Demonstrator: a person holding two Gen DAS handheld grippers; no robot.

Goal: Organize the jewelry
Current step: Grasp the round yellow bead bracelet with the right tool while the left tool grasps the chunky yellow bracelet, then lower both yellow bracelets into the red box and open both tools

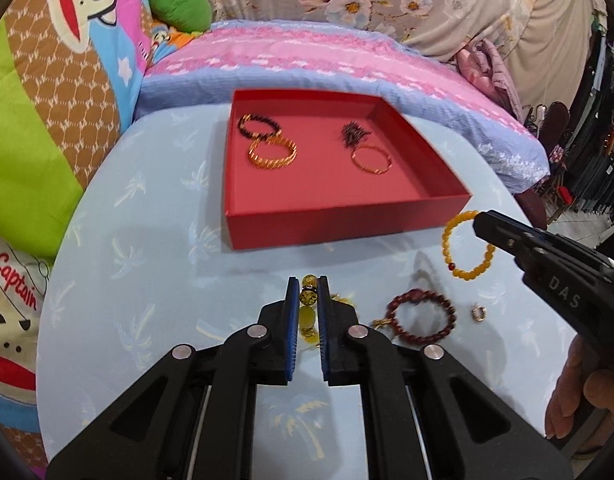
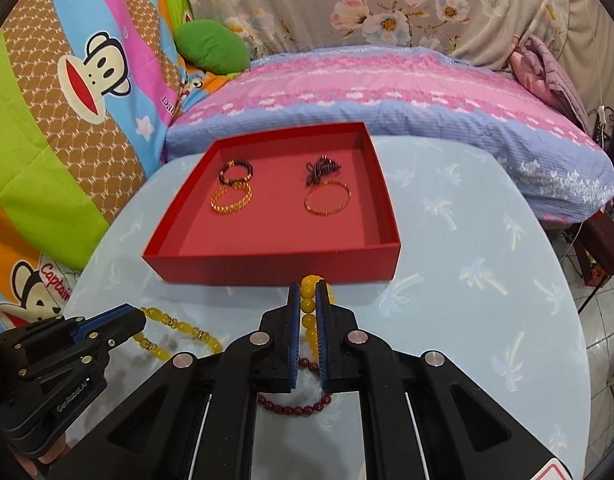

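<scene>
A red tray (image 1: pixel 347 224) (image 2: pixel 275 266) on the round table holds a dark beaded bracelet (image 1: pixel 257 126), a gold chain bracelet (image 1: pixel 271 153), a dark clump of jewelry (image 1: pixel 353 133) and a thin gold bangle (image 1: pixel 371 159). My left gripper (image 1: pixel 308 294) (image 2: pixel 139 322) is shut on a yellow glass-bead bracelet (image 1: pixel 308 300) (image 2: pixel 179 330) in front of the tray. My right gripper (image 2: pixel 308 298) (image 1: pixel 485 222) is shut on a yellow-orange bead bracelet (image 2: pixel 308 312) (image 1: pixel 465 246), held near the tray's front right corner. A dark red bead bracelet (image 1: pixel 421 316) (image 2: pixel 295 404) lies on the table.
The table has a light blue palm-print cloth (image 1: pixel 147 280) (image 2: pixel 467 280). A small ring-like piece (image 1: pixel 478 313) lies right of the red bracelet. A bed with pink and blue bedding (image 1: pixel 327 64) stands behind the table, and cartoon-print cushions (image 1: pixel 47 80) on the left.
</scene>
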